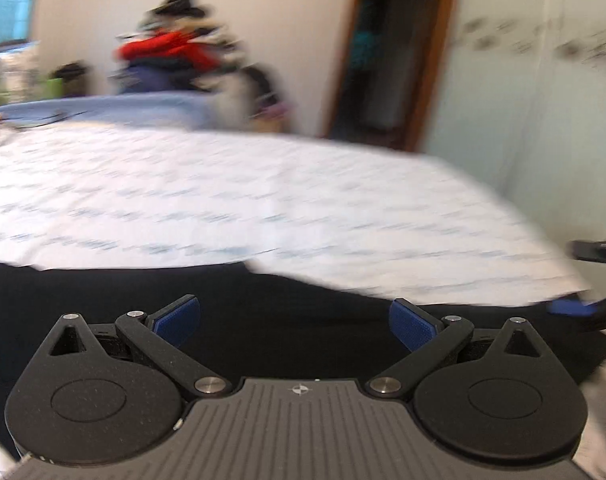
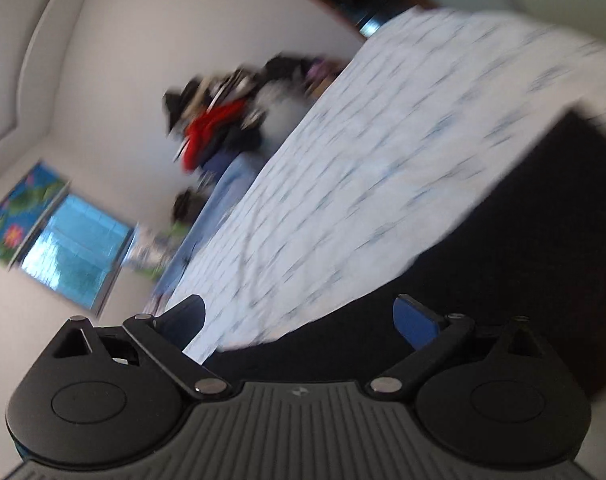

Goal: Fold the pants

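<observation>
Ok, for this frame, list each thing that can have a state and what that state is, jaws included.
left gripper: jaws wide open, nothing between them.
right gripper: jaws wide open, empty.
dark pants: lying flat on the bed, released; fold stage cannot be told.
patterned sheet: spread over the bed.
clothes pile: heaped beyond the bed, blurred.
doorway: looks open, dark inside.

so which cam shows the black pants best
The left wrist view: the black pants lie level across the lower frame on the patterned sheet, with their far edge visible along its length. In the right wrist view the pants are tilted, blurred and cut off at the right edge.
</observation>
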A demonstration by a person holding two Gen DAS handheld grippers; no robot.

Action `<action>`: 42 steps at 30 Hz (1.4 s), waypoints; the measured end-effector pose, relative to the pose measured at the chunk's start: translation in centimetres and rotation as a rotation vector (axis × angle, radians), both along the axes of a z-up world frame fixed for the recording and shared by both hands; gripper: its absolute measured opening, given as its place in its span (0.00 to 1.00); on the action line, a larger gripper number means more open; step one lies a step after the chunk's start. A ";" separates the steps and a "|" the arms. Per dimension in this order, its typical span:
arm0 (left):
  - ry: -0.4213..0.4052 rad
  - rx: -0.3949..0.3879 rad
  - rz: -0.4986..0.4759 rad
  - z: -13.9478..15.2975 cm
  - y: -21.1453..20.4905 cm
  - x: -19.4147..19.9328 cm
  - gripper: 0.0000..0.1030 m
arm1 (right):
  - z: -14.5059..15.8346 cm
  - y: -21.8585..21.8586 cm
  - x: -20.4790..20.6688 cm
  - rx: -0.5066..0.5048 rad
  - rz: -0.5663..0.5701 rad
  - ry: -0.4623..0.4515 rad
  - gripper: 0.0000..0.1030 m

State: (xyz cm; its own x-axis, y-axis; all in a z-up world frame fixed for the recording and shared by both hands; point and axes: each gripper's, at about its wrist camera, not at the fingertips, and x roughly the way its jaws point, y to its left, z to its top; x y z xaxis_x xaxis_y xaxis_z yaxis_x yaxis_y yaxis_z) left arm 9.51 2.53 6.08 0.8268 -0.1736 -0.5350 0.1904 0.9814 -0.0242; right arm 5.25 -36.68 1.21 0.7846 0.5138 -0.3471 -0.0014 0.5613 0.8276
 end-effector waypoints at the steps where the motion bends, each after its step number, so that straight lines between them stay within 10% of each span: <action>1: 0.032 0.053 0.059 -0.6 -0.1 1.1 0.98 | 0.6 2.5 1.7 -0.073 0.062 -0.002 0.98; 7: 0.136 0.089 0.206 -3.9 2.5 2.7 0.99 | 3.5 16.7 9.4 -0.562 0.362 -0.136 0.97; 15: 0.037 0.123 0.204 -6.3 1.8 1.9 1.00 | 2.9 28.6 14.7 -0.682 0.578 -0.176 0.97; 21: 0.043 0.063 0.195 -6.2 2.6 1.8 1.00 | -0.4 33.0 16.0 -0.970 0.653 -0.180 0.94; 28: 0.035 0.002 0.185 -6.3 3.4 1.7 1.00 | -0.2 27.7 20.3 -0.792 0.570 -0.072 0.94; 34: 0.030 -0.024 0.182 -6.3 3.7 1.6 1.00 | 0.3 22.8 23.2 -0.207 0.782 0.078 0.95; 39: 0.027 -0.036 0.181 -6.4 4.0 1.6 1.00 | -0.6 22.2 24.3 -0.243 0.830 0.105 0.94; 41: 0.026 -0.042 0.181 -6.4 4.0 1.5 1.00 | 0.3 24.0 22.5 -0.428 0.902 -0.005 0.78; 42: 0.025 -0.044 0.182 -6.4 4.0 1.5 1.00 | 0.3 24.9 21.5 -0.537 0.926 -0.054 0.31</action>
State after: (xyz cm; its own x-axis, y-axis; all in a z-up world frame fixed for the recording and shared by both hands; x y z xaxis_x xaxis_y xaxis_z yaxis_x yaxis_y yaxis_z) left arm 11.02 6.51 -0.28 0.8330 -0.0460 -0.5513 0.0086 0.9975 -0.0703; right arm 26.73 -11.76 1.52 0.1892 0.7076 -0.6809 -0.6427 0.6135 0.4589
